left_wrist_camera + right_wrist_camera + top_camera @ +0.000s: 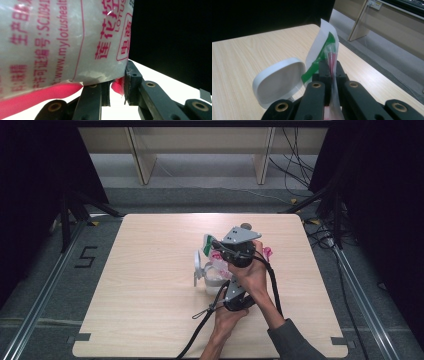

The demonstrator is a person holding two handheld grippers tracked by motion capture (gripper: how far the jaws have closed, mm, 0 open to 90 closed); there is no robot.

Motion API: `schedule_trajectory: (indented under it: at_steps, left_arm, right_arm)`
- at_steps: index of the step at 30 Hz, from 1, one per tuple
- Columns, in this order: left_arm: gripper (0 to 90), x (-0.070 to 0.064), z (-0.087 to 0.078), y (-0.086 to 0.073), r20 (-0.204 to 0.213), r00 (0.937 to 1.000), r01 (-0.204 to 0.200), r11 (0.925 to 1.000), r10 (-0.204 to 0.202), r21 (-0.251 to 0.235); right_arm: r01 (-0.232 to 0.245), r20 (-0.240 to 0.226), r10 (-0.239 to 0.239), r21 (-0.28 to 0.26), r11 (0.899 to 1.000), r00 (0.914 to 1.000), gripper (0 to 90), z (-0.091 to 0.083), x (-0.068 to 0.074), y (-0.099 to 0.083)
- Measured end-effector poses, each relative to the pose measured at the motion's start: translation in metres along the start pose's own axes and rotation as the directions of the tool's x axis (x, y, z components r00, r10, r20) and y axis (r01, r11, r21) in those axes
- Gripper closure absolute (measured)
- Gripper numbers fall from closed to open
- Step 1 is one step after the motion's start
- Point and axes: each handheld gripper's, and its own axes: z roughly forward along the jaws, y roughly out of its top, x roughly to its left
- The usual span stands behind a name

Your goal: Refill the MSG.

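Bag: I read the printed plastic bag (62, 40) as soft, thin film, white with pink lettering and a pink edge; it looks slippery, with loose contents that would shift as it tilts.
Weight: I judge it light to moderate, and floppy wherever it is unsupported.
Where to hold: I would pinch the flat seams and edges, not the bulging middle.
Left tool (117, 87): it sits at the lower middle of its frame, jaws narrow, nipping the bag's lower pink edge; the bag fills the upper left above it.
Right tool (332, 72): jaws closed on a thin fold of the bag's film, centre of its frame.
Container: the white tub (214, 279) with its hinged lid (279, 81) open sits mid-frame on the worktop (150, 270), just below the bag.
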Motion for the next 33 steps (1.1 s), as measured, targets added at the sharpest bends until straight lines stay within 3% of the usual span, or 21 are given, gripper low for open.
schedule_trajectory:
  at_steps: [4, 6, 7, 12, 13, 17, 24, 26, 27, 31, 33]
  left_arm:
    - [77.3, 0.003, 0.004, -0.001, 0.021, 0.9995, 0.022, 0.9996, -0.021, -0.02]
    - [77.3, 0.003, 0.002, 0.0, 0.011, 0.9997, 0.022, 0.9997, -0.022, -0.005]
    - [77.3, 0.004, 0.004, -0.001, 0.023, 0.9995, 0.024, 0.9994, -0.023, -0.025]
    - [77.3, 0.003, 0.002, -0.001, 0.011, 0.9998, 0.017, 0.9998, -0.017, -0.004]
    - [77.2, 0.003, 0.003, -0.001, 0.02, 0.9996, 0.02, 0.9996, -0.019, -0.02]
    - [77.3, 0.003, 0.001, 0.0, 0.013, 0.9998, 0.016, 0.9999, -0.016, -0.005]
    - [77.3, 0.004, 0.001, -0.001, 0.022, 0.9996, 0.017, 0.9997, -0.017, -0.017]
    - [77.3, 0.005, 0.001, -0.001, 0.014, 0.9998, 0.012, 0.9999, -0.012, -0.006]
    - [77.3, 0.005, 0.002, -0.001, 0.027, 0.9995, 0.017, 0.9995, -0.017, -0.026]
    - [77.2, 0.005, 0.001, -0.001, 0.02, 0.9997, 0.016, 0.9998, -0.016, -0.01]
    - [77.3, 0.005, 0.0, 0.0, 0.015, 0.9998, 0.013, 0.9999, -0.013, -0.008]
  right_arm:
    - [0.018, 0.012, -0.018, 0.004, 1.0, 0.9998, 89.8, 0.004, 0.0, -0.001]
    - [0.008, 0.005, -0.008, 0.01, 1.0, 1.0, 89.7, 0.007, -0.001, -0.001]
    - [0.012, 0.019, -0.012, 0.0, 1.0, 0.9998, 89.7, 0.007, -0.002, -0.001]
    - [0.019, 0.006, -0.019, 0.011, 1.0, 0.9998, 89.7, 0.006, -0.003, 0.0]
    - [0.006, 0.004, -0.006, 0.016, 1.0, 1.0, 89.7, 0.008, -0.002, 0.0]
    - [-0.017, 0.006, 0.017, 0.0, 1.0, 0.9998, 89.8, 0.006, -0.003, 0.0]
    - [0.004, -0.007, -0.004, 0.02, 1.0, 1.0, 89.7, 0.009, -0.002, -0.001]
    - [0.013, -0.003, -0.013, 0.009, 1.0, 0.9999, 89.7, 0.008, -0.003, 0.0]
    - [0.011, 0.007, -0.011, -0.002, 1.0, 0.9999, 89.7, 0.009, -0.002, 0.0]
    - [0.012, -0.004, -0.012, 0.023, 1.0, 0.9999, 89.6, 0.011, -0.001, -0.001]
    - [0.007, 0.004, -0.007, 0.012, 1.0, 1.0, 89.7, 0.01, -0.001, 0.0]
